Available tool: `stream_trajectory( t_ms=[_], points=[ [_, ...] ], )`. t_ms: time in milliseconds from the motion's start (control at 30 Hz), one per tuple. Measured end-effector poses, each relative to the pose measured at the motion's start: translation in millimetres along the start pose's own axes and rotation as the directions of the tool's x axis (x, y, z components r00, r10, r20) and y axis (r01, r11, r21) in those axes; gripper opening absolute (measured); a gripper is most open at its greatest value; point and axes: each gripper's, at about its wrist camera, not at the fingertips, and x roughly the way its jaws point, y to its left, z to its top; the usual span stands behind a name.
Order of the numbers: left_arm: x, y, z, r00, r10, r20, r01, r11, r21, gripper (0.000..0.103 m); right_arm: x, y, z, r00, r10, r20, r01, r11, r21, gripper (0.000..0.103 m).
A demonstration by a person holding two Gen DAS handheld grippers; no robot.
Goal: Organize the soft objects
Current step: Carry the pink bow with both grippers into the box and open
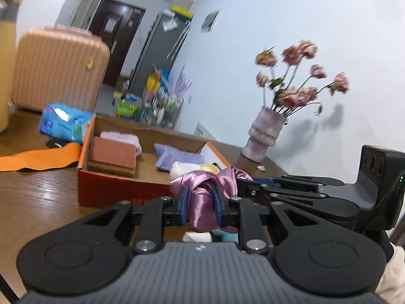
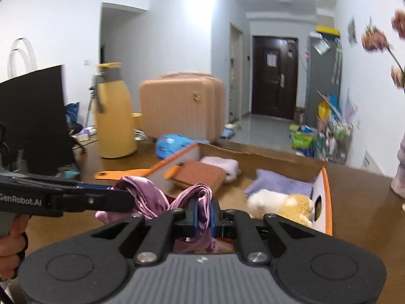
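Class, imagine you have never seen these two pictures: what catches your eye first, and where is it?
The shiny purple satin cloth at bottom centre, pinched by both tongs: the left tongs and the right tongs. Behind it, an open orange box on the wooden table holds folded soft things. A vase of pink flowers stands by the wall on the right.

This is a lived-in home, a flat's main room opening onto an entry hall. A dark wooden front door (image 2: 274, 76) closes the hallway, with a grey tall fridge (image 2: 322, 76) beside it and a wire rack crowded with colourful packets (image 2: 326, 134) at its foot. A ribbed pink hard-shell suitcase (image 2: 181, 106) stands behind the brown wood-grain surface (image 1: 38, 192), which carries a pale ribbed vase of pink flowers (image 1: 263, 136) and a tall yellow thermos jug (image 2: 114, 116).
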Motion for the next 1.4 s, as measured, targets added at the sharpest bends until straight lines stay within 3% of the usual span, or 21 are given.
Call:
stream_trajectory(
  t_ms=[200,367,467,833,1000,1133,1400],
  points=[
    [-61,-10,-54,0.999,0.005,-0.048,-0.008,0.998,-0.068,0.020,-43,59,-43,0.999,0.042,-0.034,-0.044,0.997,-0.057,0.009],
    [-79,-5,-108,0.989,0.036,-0.143,-0.051,0.993,-0.102,0.020,-53,83,-103,0.988,0.097,-0.119,-0.092,0.995,0.045,0.009],
    [-82,-1,-130,0.980,0.063,-0.190,-0.083,0.991,-0.102,0.021,-55,93,-130,0.987,0.080,-0.137,-0.071,0.995,0.068,0.016],
    [-86,-9,-146,0.975,0.079,-0.207,-0.089,0.995,-0.038,0.021,-88,88,-157,0.994,0.019,-0.111,0.009,0.969,0.246,0.033],
    [-88,-17,-152,0.972,0.111,-0.206,-0.113,0.994,0.001,0.021,-110,84,-161,0.994,0.046,-0.099,-0.013,0.951,0.308,0.034],
    [-88,-14,-152,0.973,0.096,-0.212,-0.100,0.995,-0.008,0.021,-104,81,-169,0.987,0.048,-0.151,0.001,0.952,0.307,0.035],
    [-88,-8,-149,0.976,0.058,-0.210,-0.067,0.997,-0.035,0.020,-97,89,-171,0.991,0.062,-0.117,-0.028,0.963,0.269,0.015]
  ],
)
